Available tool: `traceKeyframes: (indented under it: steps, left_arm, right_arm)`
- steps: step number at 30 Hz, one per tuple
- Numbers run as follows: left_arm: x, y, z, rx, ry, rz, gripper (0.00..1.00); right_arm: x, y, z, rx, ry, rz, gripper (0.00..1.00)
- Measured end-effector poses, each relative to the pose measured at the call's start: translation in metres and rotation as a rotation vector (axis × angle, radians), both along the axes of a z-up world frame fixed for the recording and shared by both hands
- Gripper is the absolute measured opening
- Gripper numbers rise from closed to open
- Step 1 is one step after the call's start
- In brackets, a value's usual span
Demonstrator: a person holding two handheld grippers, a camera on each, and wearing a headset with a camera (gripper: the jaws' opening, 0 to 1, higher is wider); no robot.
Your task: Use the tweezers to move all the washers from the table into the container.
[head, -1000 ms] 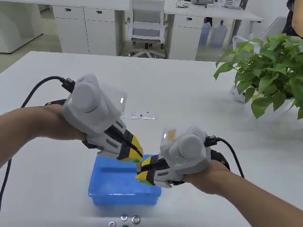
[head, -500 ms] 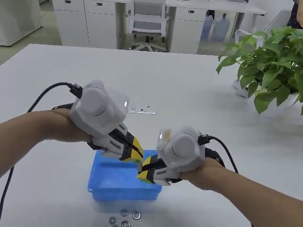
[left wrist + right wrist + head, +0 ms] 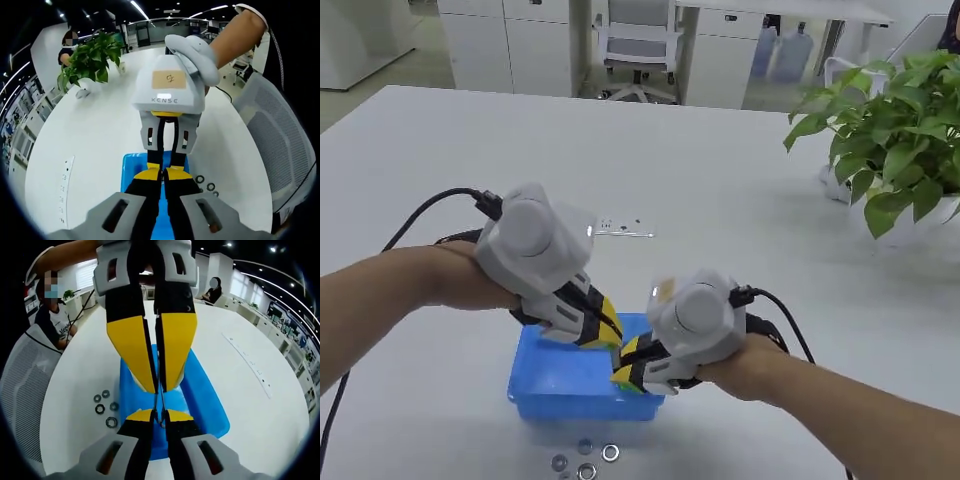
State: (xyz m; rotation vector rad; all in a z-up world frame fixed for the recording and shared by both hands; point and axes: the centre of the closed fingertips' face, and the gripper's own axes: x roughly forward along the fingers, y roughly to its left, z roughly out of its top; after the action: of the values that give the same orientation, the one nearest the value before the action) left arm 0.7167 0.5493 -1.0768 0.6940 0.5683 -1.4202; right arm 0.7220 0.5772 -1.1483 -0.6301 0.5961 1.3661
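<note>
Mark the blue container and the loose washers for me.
blue container [image 3: 580, 408], head view, on its front wall.
washers [image 3: 610, 453], head view, on the rightmost washer's ring.

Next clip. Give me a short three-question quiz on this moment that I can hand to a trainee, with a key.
1. True or false: the small silver metal washers lie inside the blue plastic container.
2. Where do the tips of the left gripper and the right gripper come together? A) over the container B) over the washers C) past the table's edge
3. Fill in: in the head view, the washers lie on the white table on the side of the container ___ the person (nearer to / farther from).
Key: 1 false; 2 A; 3 nearer to.
</note>
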Motion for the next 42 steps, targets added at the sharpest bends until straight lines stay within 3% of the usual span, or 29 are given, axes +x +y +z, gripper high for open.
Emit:
traceKeyframes:
  steps: [10, 24, 42]
  left_arm:
    - [0.0, 0.0, -0.001, 0.003, -0.004, -0.005, 0.06]
    - [-0.001, 0.004, 0.01, 0.006, -0.023, -0.007, 0.06]
    - [-0.015, 0.001, 0.04, 0.004, -0.054, -0.021, 0.06]
  right_arm:
    - [0.001, -0.001, -0.001, -0.004, 0.002, 0.0, 0.11]
    - [0.0, -0.001, 0.011, 0.015, -0.027, -0.005, 0.11]
    - [-0.01, 0.0, 0.042, 0.053, -0.084, -0.013, 0.12]
